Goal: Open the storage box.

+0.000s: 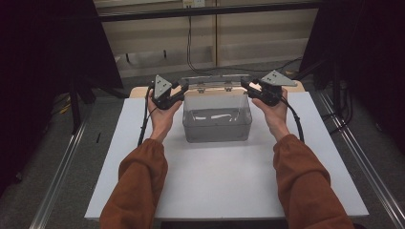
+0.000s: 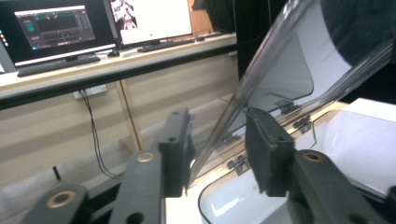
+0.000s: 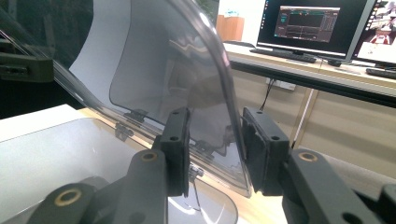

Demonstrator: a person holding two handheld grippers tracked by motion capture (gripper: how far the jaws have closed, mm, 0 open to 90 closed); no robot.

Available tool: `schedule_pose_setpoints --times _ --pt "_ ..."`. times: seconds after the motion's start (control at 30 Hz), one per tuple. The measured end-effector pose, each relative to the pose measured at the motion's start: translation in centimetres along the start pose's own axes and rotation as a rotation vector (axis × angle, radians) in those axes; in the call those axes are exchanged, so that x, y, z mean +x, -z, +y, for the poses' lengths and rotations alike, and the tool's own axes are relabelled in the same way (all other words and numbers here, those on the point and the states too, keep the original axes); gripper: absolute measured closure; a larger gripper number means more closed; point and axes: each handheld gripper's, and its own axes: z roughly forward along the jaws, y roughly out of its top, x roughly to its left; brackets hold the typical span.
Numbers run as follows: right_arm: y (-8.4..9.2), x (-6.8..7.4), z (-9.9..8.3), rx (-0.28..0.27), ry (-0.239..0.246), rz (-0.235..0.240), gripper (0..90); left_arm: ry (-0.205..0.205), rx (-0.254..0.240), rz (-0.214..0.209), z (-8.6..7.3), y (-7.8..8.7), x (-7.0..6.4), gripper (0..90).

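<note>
One clear box [image 1: 217, 119], one hinged lid [image 1: 212, 81], two grippers.
Left gripper [image 1: 181, 90] and right gripper [image 1: 244, 85] each held jaws astride a lid edge; contact was hard to confirm.

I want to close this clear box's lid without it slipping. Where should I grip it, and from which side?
Grip the lid by its thin short side edges, one gripper from each end, left gripper and right gripper. It stands raised on its rear hinges, so each side edge fits between a pair of jaws.

Clear plastic box [image 1: 217, 118] mid-table, hinged transparent lid [image 1: 213, 82] raised, tilted back
</note>
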Motion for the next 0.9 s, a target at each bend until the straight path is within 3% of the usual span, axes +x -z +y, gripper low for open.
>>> schedule_pose_setpoints --times 0.4,0.9 --pt "-0.5 -0.6 -0.1 0.019 0.022 -0.004 65.6 0.016 0.017 -0.023 -0.2 -0.8 0.3 64.1" --pt "-2.1 -1.5 -1.0 0.042 0.005 -0.005 64.4 0.039 0.029 -0.042 -0.4 -1.8 1.0 68.2"
